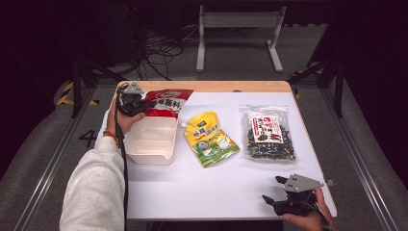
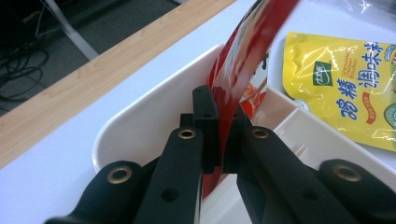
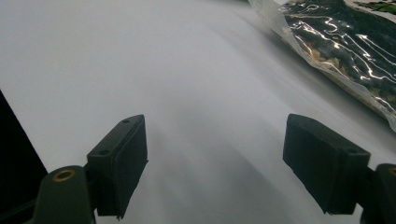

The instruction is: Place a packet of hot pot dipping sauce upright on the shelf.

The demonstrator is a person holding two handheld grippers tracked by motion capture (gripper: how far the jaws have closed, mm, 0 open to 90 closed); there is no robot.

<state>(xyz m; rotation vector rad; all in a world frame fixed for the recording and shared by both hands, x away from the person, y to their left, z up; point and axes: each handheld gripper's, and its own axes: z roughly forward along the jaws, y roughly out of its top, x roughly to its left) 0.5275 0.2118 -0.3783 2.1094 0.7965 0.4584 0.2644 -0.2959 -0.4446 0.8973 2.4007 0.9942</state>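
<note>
My left gripper is shut on the edge of a red seasoning pouch, holding it over the far end of a white plastic tray. In the left gripper view the pouch stands pinched between my fingertips, above the tray's rim. My right gripper rests at the table's near right corner, open, with bare white table between its pads.
A yellow pouch lies at the table's middle, right of the tray. A clear bag of dark dried goods lies further right; its edge is ahead of my right gripper. The wooden table edge runs along the far side.
</note>
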